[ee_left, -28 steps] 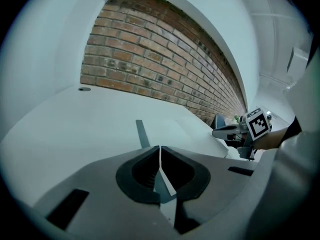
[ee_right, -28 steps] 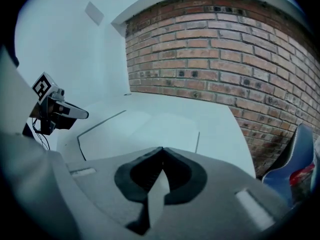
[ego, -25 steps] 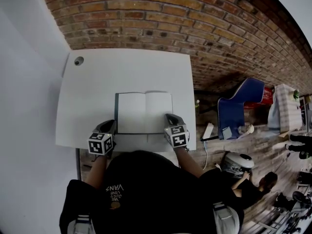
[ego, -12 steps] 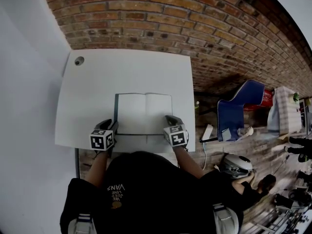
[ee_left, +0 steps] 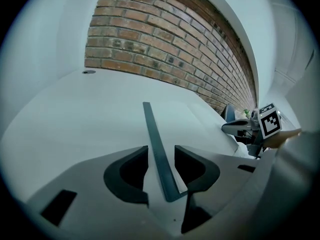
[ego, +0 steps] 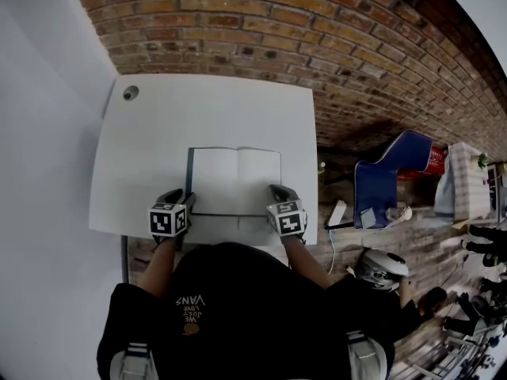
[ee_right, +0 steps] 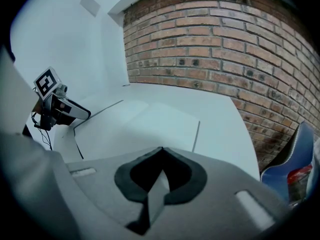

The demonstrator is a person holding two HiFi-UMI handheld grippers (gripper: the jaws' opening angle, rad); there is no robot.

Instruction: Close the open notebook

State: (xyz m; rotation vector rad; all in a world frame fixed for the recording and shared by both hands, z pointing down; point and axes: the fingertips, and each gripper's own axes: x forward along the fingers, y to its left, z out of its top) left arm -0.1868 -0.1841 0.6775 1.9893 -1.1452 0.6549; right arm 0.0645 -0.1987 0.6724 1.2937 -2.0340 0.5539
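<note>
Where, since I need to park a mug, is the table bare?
Bare: the wide white tabletop strip between the open white-paged notebook and the red brick wall, and left of the notebook. Crowded: the near edge by the person.

The left gripper (ee_left: pixel 161 156) has just opened its fingers around the notebook (ee_left: pixel 151 134) edge. The right gripper (ee_right: pixel 161 150) is closed. Both tilt down.

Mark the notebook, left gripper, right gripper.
notebook (ego: pixel 236 180): head view, on the open pages.
left gripper (ee_left: pixel 160 150): left gripper view, midway between fingertips; jaws have just been opening, cover edge between them.
right gripper (ee_right: pixel 161 149): right gripper view, where shut tips meet.
</note>
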